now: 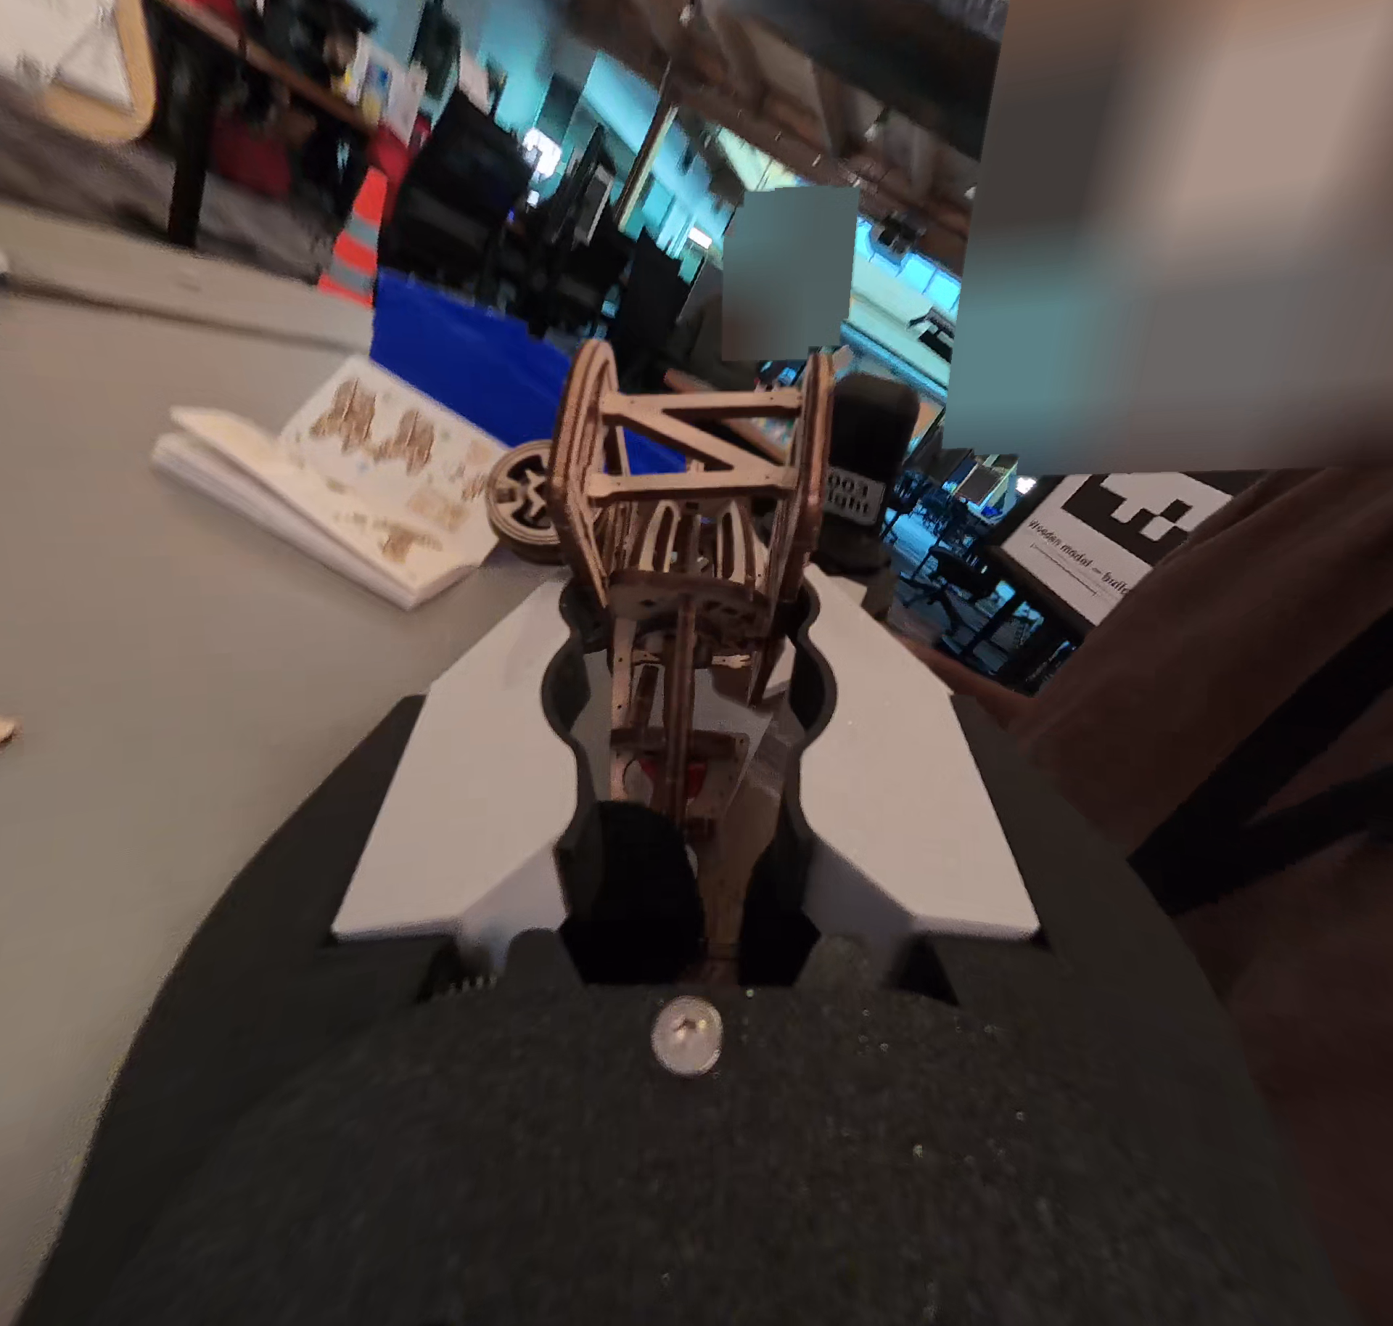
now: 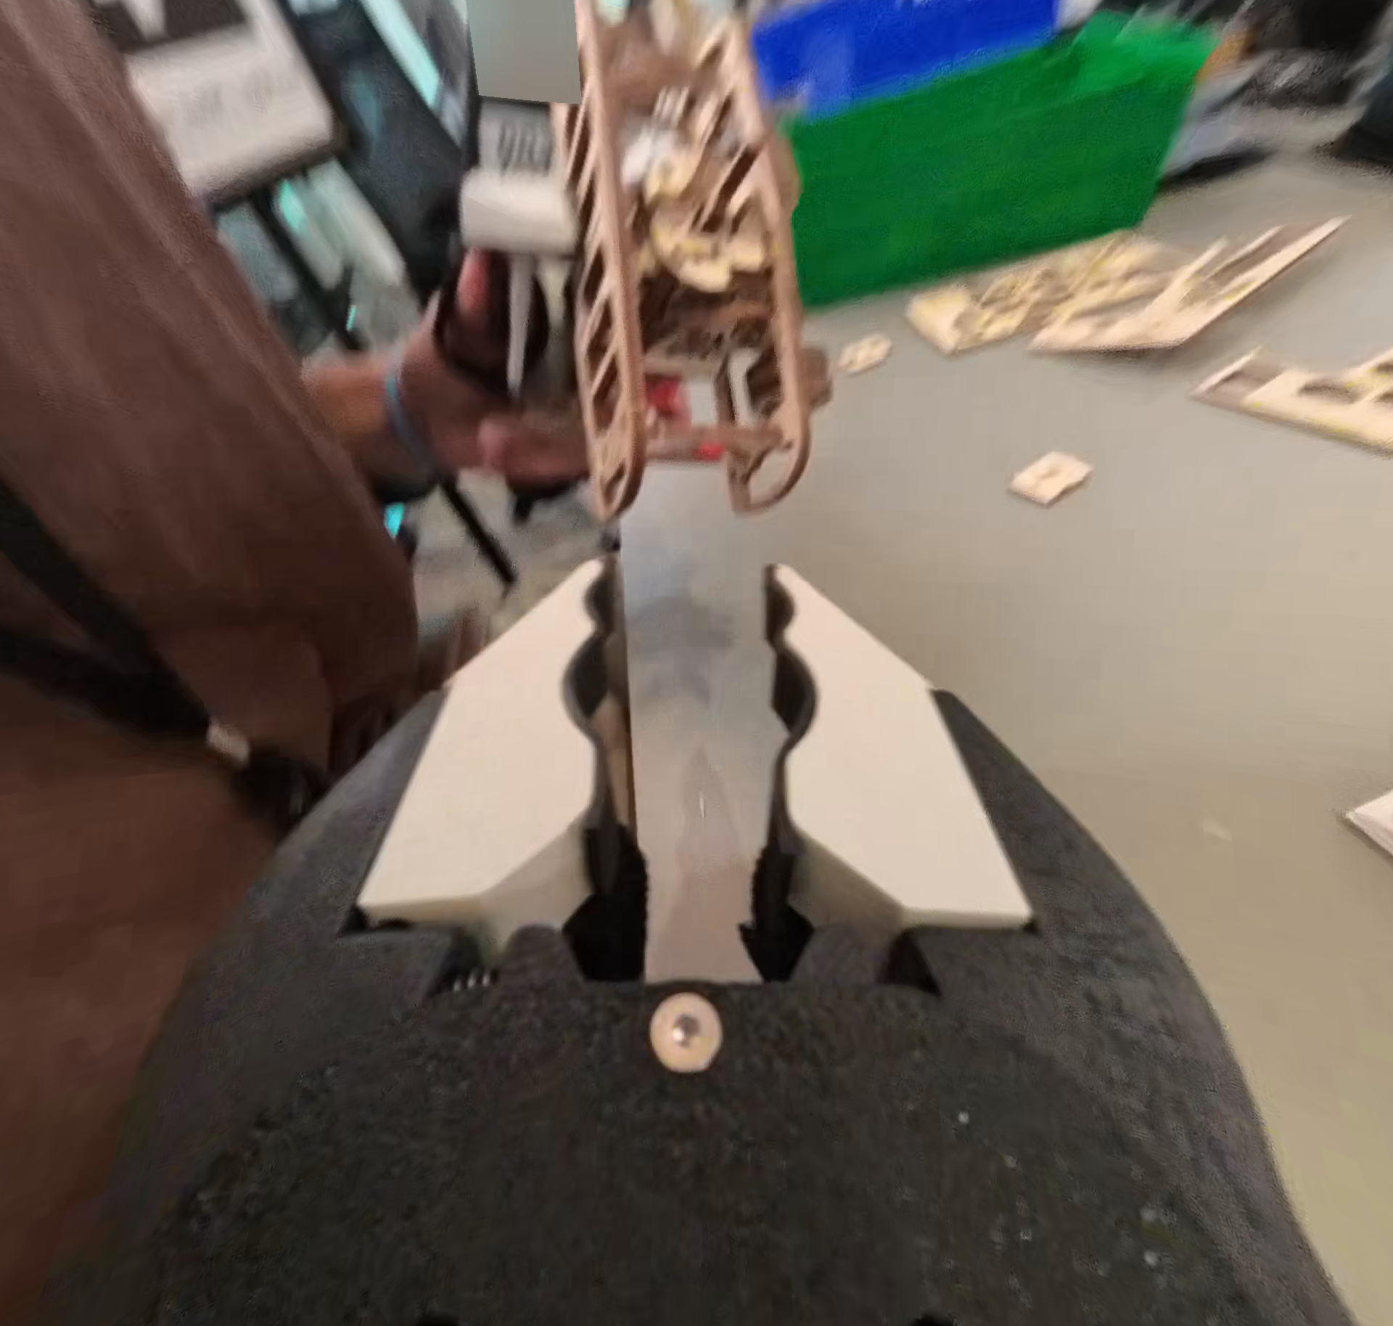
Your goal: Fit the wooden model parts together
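Grey surface (image 2: 1131, 686) strewn with cut wooden sheets (image 2: 1115, 294). Wooden model (image 1: 678, 536) held aloft, clear of it, clamped in left gripper (image 1: 686, 641) jaws. Right gripper (image 2: 690, 581) jaws apart, empty, just below. Light, thin, probably brittle lattice; best gripped at solid side frames.

The lower end of the wooden model (image 1: 682, 573) disappears between the left gripper's (image 1: 687, 611) fingers, so the exact grip spot is hidden. In the right wrist view the model (image 2: 686, 249) is smeared by motion (its inner parts unreadable), its top cut off by the edge. The wooden sheets (image 2: 1115, 294) on the table are blurred too.
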Motion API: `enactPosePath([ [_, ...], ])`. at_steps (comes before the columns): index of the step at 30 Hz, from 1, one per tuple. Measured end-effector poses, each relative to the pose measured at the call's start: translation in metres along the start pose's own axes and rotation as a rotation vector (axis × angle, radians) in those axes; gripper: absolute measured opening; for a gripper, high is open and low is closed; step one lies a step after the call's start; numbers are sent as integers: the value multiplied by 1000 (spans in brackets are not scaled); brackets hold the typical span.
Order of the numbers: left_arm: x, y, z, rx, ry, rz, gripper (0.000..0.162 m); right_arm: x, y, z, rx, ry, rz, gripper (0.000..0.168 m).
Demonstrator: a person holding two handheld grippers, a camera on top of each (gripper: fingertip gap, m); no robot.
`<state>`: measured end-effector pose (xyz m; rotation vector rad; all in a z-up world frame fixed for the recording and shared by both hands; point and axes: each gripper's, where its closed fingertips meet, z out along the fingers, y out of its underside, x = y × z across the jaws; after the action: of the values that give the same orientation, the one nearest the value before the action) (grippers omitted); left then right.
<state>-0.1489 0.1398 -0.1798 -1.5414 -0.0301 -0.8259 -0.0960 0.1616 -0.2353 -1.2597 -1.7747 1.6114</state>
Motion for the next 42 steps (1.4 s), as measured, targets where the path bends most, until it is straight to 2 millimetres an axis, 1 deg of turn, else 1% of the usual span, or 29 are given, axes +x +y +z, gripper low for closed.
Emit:
enactPosePath([
  [1, 7, -3, 1, 27, 15, 25, 48, -3, -14, 3, 98, 40, 16, 59],
  [2, 13, -4, 1, 39, 35, 48, 48, -6, -26, 5, 193, 64, 35, 73],
  [3, 21, -3, 2, 33, 68, 62, 48, -8, -36, 6, 273, 89, 56, 83],
  [4, 27, -2, 4, 34, 93, 61, 48, -11, -43, 8, 336, 88, 75, 88],
  [5, 34, -3, 5, 48, 122, 52, 48, -22, -49, 12, 375, 38, 84, 87],
  [6, 39, -5, 6, 67, 144, 41, 48, -32, -53, 17, 382, -11, 83, 79],
  [7, 40, -6, 7, 91, 140, 37, 48, -36, -54, 20, 375, -5, 78, 81],
  [8, 44, -6, 8, 110, 151, 53, 48, -35, -56, 19, 383, 33, 66, 78],
  [9, 49, -6, 9, 119, 174, 62, 48, -33, -57, 14, 398, 61, 60, 64],
  [11, 53, 2, 12, 73, 169, 67, 49, -35, -56, 5, 398, 46, 56, 61],
  [13, 53, 13, 16, 2, 160, 101, 49, -35, -50, 0, 339, 38, 37, 61],
  [14, 52, 20, 17, -42, 150, 118, 53, -33, -46, -4, 307, 43, 18, 61],
  [16, 46, 31, 19, -121, 110, 150, 66, -24, -39, -14, 228, 67, -21, 61],
  [17, 42, 35, 18, -153, 87, 171, 68, -20, -36, -20, 191, 72, -35, 60],
  [19, 35, 41, 17, -216, 49, 212, 81, -11, -28, -30, 90, 78, -85, 60],
  [20, 31, 43, 16, -261, 33, 237, 83, -5, -24, -34, 32, 93, -119, 55],
  [21, 28, 43, 16, -300, 19, 265, 86, -2, -20, -37, -29, 95, -152, 61],
  [22, 27, 42, 16, -339, 12, 295, 88, -1, -16, -38, -99, 87, -183, 59],
  [25, 26, 41, 22, -464, 4, 426, 90, -2, -12, -37, -250, 58, -276, 59],
  [27, 26, 46, 29, -566, 9, 513, 91, -5, -13, -34, -309, 35, -322, 59],
  [29, 24, 53, 34, -651, 21, 553, 91, -8, -12, -30, -366, 17, -368, 59],
  [30, 26, 57, 35, -678, 41, 544, 89, -10, -11, -29, -389, 14, -389, 59],
  [32, 33, 65, 38, -704, 94, 509, 74, -12, -9, -27, -438, 13, -426, 59],
  [33, 32, 68, 38, -716, 94, 508, 63, -13, -10, -26, -445, 16, -438, 59],
  [36, 28, 74, 41, -711, 89, 512, 60, -13, -7, -27, -457, 16, -424, 59],
  [38, 27, 73, 44, -673, 84, 473, 59, -9, -6, -28, -419, 26, -392, 61],
  [39, 27, 74, 45, -657, 89, 456, 58, -9, -7, -30, -371, 25, -352, 61],
  [41, 22, 77, 45, -635, 78, 434, 58, -10, -15, -39, -221, 16, -232, 76],
  [42, 19, 77, 45, -623, 72, 425, 58, -7, -19, -46, -133, 16, -153, 79],
])
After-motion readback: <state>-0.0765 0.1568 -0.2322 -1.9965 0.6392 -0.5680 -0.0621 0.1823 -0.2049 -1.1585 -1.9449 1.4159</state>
